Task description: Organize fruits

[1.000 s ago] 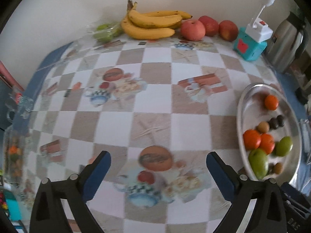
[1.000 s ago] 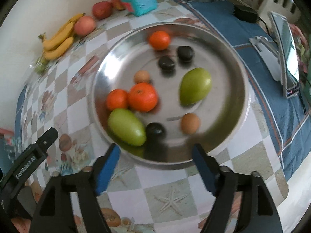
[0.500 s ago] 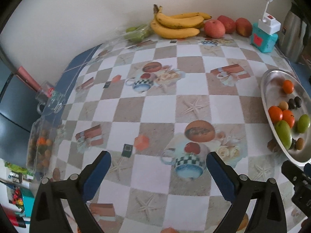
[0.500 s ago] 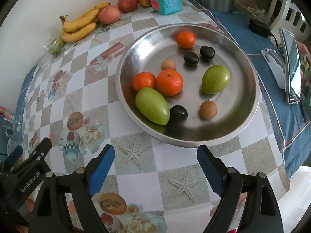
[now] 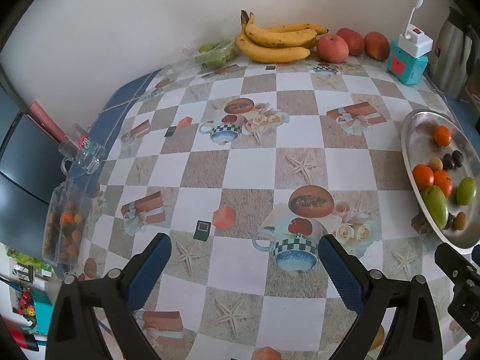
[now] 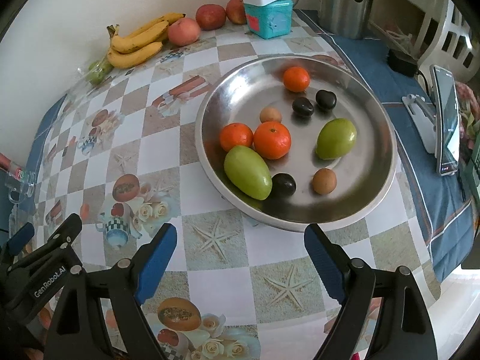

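Note:
A round metal plate [image 6: 375,114] lies on the checked tablecloth and also shows at the right edge of the left wrist view [image 5: 411,126]. It holds three oranges [image 6: 272,140], two green mangoes [image 6: 247,171], dark plums [image 6: 303,106] and small brown fruits [image 6: 324,181]. My right gripper [image 6: 240,249] is open and empty, just in front of the plate's near rim. My left gripper [image 5: 244,258] is open and empty over the table's near middle. Bananas [image 5: 276,45] and three red apples [image 5: 332,48] lie along the far wall.
A bag of green fruit [image 5: 216,52] lies left of the bananas. A teal box with a white power strip [image 6: 268,15] and a steel kettle [image 6: 345,0] stand at the back. A clear container of small fruits [image 5: 64,222] and a glass mug [image 5: 82,153] sit at the left edge. A phone on a stand [image 6: 447,120] is at the right.
Both grippers have pulled back and up from the table, so more of the table and plate shows. Both stay open and empty.

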The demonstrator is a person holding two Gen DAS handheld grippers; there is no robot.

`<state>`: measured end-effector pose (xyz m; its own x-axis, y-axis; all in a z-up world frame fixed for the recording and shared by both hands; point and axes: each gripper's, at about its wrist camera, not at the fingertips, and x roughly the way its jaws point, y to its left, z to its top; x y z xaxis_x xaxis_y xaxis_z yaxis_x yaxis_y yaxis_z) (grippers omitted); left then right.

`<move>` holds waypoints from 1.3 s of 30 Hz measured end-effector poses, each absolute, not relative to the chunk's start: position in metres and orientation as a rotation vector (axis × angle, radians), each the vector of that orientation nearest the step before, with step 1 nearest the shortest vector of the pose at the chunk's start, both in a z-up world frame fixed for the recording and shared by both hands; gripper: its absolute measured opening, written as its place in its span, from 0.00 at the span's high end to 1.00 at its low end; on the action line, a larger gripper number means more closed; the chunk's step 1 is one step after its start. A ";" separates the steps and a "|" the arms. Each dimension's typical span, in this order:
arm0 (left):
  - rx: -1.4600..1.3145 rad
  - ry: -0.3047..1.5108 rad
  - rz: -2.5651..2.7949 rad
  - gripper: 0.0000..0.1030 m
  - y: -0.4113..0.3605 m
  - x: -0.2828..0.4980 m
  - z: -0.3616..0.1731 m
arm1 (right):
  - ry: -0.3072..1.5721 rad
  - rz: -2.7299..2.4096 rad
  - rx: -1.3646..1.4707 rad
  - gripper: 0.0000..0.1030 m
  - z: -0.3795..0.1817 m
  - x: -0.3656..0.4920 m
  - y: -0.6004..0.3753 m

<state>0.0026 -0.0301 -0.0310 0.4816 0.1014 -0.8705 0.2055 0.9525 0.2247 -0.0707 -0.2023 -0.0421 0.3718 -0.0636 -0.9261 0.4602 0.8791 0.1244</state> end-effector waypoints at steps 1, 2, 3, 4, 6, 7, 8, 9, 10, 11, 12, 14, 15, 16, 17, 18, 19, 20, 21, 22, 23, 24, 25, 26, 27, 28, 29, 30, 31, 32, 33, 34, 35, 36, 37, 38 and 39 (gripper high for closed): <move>0.320 1.075 -0.064 0.03 -0.030 0.003 -0.032 | 1.147 -0.347 0.396 0.15 -0.042 -0.071 -0.202; 0.320 1.077 -0.064 0.03 -0.030 0.003 -0.032 | 1.149 -0.347 0.398 0.15 -0.043 -0.070 -0.203; 0.321 1.080 -0.063 0.03 -0.030 0.003 -0.033 | 1.149 -0.347 0.397 0.15 -0.042 -0.071 -0.202; 0.321 1.082 -0.061 0.03 -0.030 0.003 -0.033 | 1.151 -0.347 0.400 0.15 -0.042 -0.070 -0.202; 0.319 1.088 -0.060 0.03 -0.029 0.004 -0.034 | 1.152 -0.344 0.404 0.15 -0.043 -0.071 -0.204; 0.318 1.091 -0.061 0.03 -0.029 0.004 -0.034 | 1.153 -0.344 0.405 0.15 -0.043 -0.071 -0.204; 0.317 1.094 -0.062 0.03 -0.029 0.004 -0.034 | 1.153 -0.344 0.406 0.15 -0.043 -0.071 -0.204; 0.318 1.094 -0.063 0.03 -0.029 0.004 -0.034 | 1.153 -0.344 0.406 0.15 -0.043 -0.071 -0.204; 0.319 1.095 -0.064 0.03 -0.030 0.004 -0.034 | 1.153 -0.345 0.406 0.15 -0.044 -0.071 -0.204; 0.319 1.095 -0.065 0.03 -0.030 0.004 -0.034 | 1.153 -0.345 0.406 0.15 -0.044 -0.071 -0.204; 0.321 1.094 -0.065 0.03 -0.030 0.004 -0.034 | 1.153 -0.344 0.406 0.15 -0.044 -0.071 -0.204; 0.322 1.095 -0.065 0.03 -0.030 0.004 -0.034 | 1.153 -0.343 0.406 0.15 -0.043 -0.071 -0.204; 0.323 1.096 -0.065 0.03 -0.031 0.003 -0.034 | 1.153 -0.344 0.406 0.15 -0.043 -0.071 -0.204; 0.323 1.097 -0.065 0.03 -0.031 0.004 -0.034 | 1.152 -0.344 0.406 0.15 -0.043 -0.071 -0.204; 0.323 1.099 -0.065 0.03 -0.031 0.004 -0.034 | 1.152 -0.344 0.406 0.15 -0.043 -0.071 -0.204; 0.324 1.100 -0.065 0.03 -0.031 0.004 -0.035 | 1.152 -0.344 0.405 0.15 -0.043 -0.071 -0.204; 0.324 1.101 -0.065 0.03 -0.031 0.004 -0.035 | 1.151 -0.343 0.405 0.15 -0.043 -0.071 -0.203; 0.323 1.102 -0.064 0.03 -0.031 0.004 -0.035 | 1.152 -0.343 0.404 0.15 -0.043 -0.071 -0.203; 0.323 1.102 -0.064 0.03 -0.031 0.004 -0.035 | 1.152 -0.343 0.403 0.15 -0.043 -0.070 -0.203; 0.323 1.102 -0.064 0.03 -0.031 0.004 -0.035 | 1.152 -0.342 0.402 0.15 -0.043 -0.070 -0.203; 0.323 1.102 -0.063 0.03 -0.031 0.004 -0.035 | 1.152 -0.342 0.401 0.15 -0.042 -0.070 -0.203; 0.323 1.102 -0.063 0.03 -0.031 0.004 -0.035 | 1.152 -0.341 0.400 0.15 -0.042 -0.070 -0.203; 0.323 1.103 -0.063 0.03 -0.030 0.005 -0.035 | 1.152 -0.341 0.400 0.15 -0.042 -0.070 -0.203; 0.322 1.103 -0.063 0.03 -0.030 0.004 -0.035 | 1.152 -0.341 0.400 0.15 -0.042 -0.070 -0.203; 0.322 1.104 -0.063 0.03 -0.030 0.005 -0.035 | 1.152 -0.341 0.400 0.15 -0.042 -0.070 -0.203; 0.323 1.105 -0.062 0.03 -0.030 0.004 -0.035 | 1.152 -0.341 0.400 0.15 -0.042 -0.070 -0.203; 0.323 1.106 -0.062 0.03 -0.030 0.005 -0.035 | 1.152 -0.341 0.400 0.15 -0.042 -0.070 -0.203; 0.323 1.106 -0.062 0.03 -0.031 0.004 -0.036 | 1.152 -0.341 0.401 0.15 -0.042 -0.070 -0.203; 0.324 1.107 -0.062 0.03 -0.031 0.005 -0.036 | 1.152 -0.341 0.401 0.15 -0.043 -0.070 -0.203; 0.324 1.107 -0.062 0.03 -0.031 0.004 -0.036 | 1.153 -0.341 0.401 0.15 -0.043 -0.070 -0.203; 0.325 1.107 -0.061 0.03 -0.031 0.004 -0.036 | 1.154 -0.341 0.401 0.15 -0.043 -0.070 -0.203; 0.324 1.107 -0.061 0.03 -0.031 0.004 -0.036 | 1.154 -0.340 0.400 0.15 -0.043 -0.070 -0.203; 0.324 1.107 -0.061 0.03 -0.031 0.005 -0.036 | 1.154 -0.339 0.399 0.15 -0.043 -0.070 -0.202; 0.324 1.107 -0.061 0.03 -0.031 0.005 -0.036 | 1.154 -0.339 0.398 0.15 -0.043 -0.070 -0.203; 0.324 1.108 -0.060 0.03 -0.031 0.005 -0.036 | 1.153 -0.338 0.396 0.15 -0.043 -0.070 -0.202; 0.324 1.108 -0.060 0.03 -0.031 0.005 -0.036 | 1.154 -0.338 0.396 0.15 -0.043 -0.070 -0.202; 0.324 1.108 -0.059 0.03 -0.031 0.004 -0.036 | 1.154 -0.338 0.395 0.15 -0.043 -0.070 -0.202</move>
